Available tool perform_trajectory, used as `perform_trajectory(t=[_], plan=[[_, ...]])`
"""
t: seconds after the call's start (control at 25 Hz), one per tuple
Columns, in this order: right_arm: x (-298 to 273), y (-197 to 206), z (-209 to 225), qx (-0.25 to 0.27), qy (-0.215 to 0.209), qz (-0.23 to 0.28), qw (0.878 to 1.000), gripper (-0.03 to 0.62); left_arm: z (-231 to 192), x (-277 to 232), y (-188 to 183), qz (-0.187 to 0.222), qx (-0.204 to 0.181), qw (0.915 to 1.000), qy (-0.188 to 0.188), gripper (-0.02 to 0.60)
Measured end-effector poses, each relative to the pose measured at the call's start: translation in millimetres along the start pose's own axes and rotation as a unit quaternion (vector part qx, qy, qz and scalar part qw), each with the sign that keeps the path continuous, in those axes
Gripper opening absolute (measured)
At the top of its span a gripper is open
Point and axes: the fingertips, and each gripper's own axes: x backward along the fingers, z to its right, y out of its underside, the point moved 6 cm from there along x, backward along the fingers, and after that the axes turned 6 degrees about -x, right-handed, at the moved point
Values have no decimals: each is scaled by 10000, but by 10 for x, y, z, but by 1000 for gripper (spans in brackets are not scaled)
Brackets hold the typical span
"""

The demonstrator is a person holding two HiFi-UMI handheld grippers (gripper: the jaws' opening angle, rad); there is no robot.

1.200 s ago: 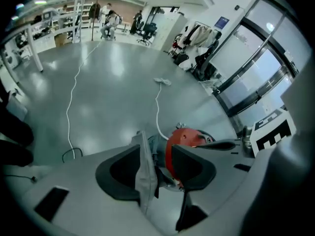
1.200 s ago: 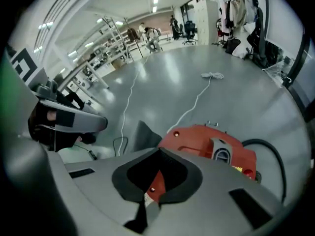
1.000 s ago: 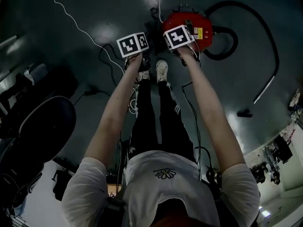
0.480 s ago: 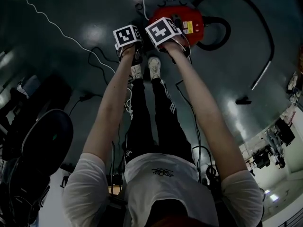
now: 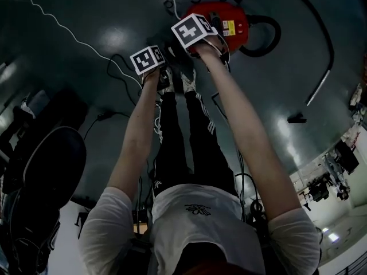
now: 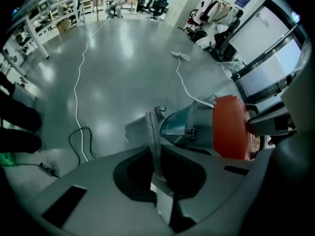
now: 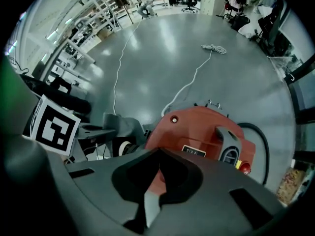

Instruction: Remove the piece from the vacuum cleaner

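Note:
The red vacuum cleaner [image 5: 221, 17] stands on the floor just beyond the person's shoes [image 5: 189, 82]. In the left gripper view its grey canister [image 6: 189, 127] and red top [image 6: 229, 128] lie close ahead on the right. My left gripper [image 6: 158, 175] is closing, and its jaws pinch a thin, mesh-textured grey strip [image 6: 153, 134] that rises edge-on from between them. Its marker cube [image 5: 147, 59] sits left of the vacuum. My right gripper [image 7: 159, 152] is shut with nothing in it, hovering over the red lid [image 7: 197, 132] near the handle [image 7: 227, 144].
A black hose [image 5: 312, 22] loops from the vacuum to the right and ends in a metal wand [image 5: 319, 91]. A floor nozzle [image 5: 296, 119] lies nearby. A white cord [image 5: 69, 32] and black cables [image 5: 120, 67] cross the floor at left. A dark chair [image 5: 49, 165] stands at left.
My left gripper has drawn back from the vacuum, toward the shoes and a little left. My right gripper has shifted slightly farther over the red lid.

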Motion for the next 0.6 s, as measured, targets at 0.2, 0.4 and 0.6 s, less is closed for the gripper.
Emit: perform_trajectory(t=[0.2, 0.4, 0.6], plan=[[-7, 6, -32, 101, 279, 39, 9996, 11, -47, 77, 92, 361, 365, 9987, 66, 17], [-41, -14, -4, -29, 123, -138, 9998, 11, -115, 121, 150, 558, 649, 9959, 303, 17], [31, -51, 90, -133, 152, -340, 9992, 11, -126, 198, 238, 763, 769, 9933, 415, 17]])
